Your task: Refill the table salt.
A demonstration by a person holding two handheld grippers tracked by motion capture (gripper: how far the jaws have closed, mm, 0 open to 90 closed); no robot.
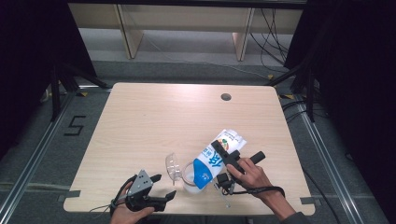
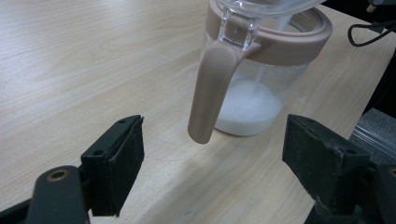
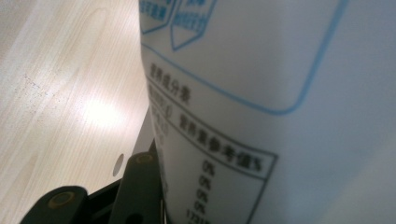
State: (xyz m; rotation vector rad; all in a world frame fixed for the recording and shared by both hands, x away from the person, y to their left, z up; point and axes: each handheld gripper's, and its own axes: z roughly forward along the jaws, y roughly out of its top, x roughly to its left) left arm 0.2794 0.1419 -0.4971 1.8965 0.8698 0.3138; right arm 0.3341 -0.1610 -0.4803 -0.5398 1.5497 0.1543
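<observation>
A white and blue milk carton [image 1: 215,160] is tipped spout-down over a clear jug [image 1: 189,176] near the table's front edge. My right gripper [image 1: 229,157] is shut on the carton's sides; in the right gripper view the printed carton [image 3: 261,93] fills the frame beside one black finger [image 3: 140,184]. The jug [image 2: 268,60] has a pinkish-brown rim and handle [image 2: 211,91]. A thin stream of milk falls into a shallow layer of milk [image 2: 247,108]. Its clear lid [image 1: 172,166] is flipped open to the left. My left gripper [image 1: 164,185] stands open, facing the handle and apart from it.
The light wooden table [image 1: 154,121] has a round cable hole [image 1: 226,97] at the back right. Its front edge lies just below both hands. A metal floor rail and cables run along the right side [image 1: 322,140].
</observation>
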